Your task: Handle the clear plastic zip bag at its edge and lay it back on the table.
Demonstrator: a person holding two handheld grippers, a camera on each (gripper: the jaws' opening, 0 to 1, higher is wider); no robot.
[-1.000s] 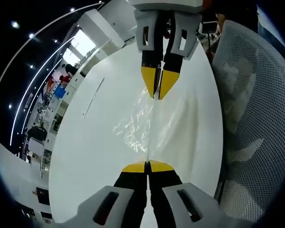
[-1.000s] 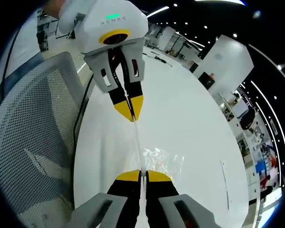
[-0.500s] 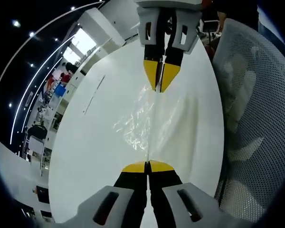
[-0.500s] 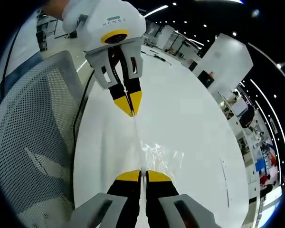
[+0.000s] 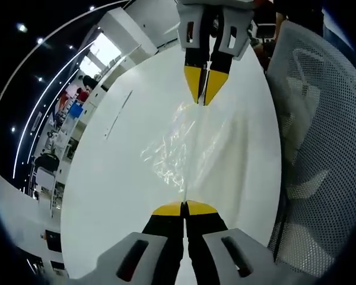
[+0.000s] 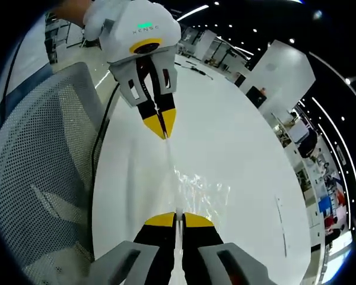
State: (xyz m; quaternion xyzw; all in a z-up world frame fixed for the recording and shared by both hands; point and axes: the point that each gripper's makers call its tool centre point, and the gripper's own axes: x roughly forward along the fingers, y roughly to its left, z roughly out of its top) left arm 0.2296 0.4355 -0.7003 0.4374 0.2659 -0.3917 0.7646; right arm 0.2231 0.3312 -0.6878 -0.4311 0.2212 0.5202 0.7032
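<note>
Since a second ago we have drawn the two grippers further apart, and the clear zip bag [image 5: 187,139] is stretched longer between them. It hangs mid-frame over the white surface [image 5: 118,178]. Our left gripper [image 5: 184,208] pinches its near edge with closed jaws; our right gripper [image 6: 175,218] clamps the opposite edge. A mesh chair [image 5: 320,148] stands at right.

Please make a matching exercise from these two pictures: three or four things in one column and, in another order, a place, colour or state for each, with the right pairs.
Things:
1. zip bag
2. mesh chair
3. left gripper
4. table

Descriptions:
A. white, below the bag
B. clear, stretched between both grippers
C. grey, beside the table
D. shut on one bag edge, facing the right gripper

Pairs: 1-B, 2-C, 3-D, 4-A
</note>
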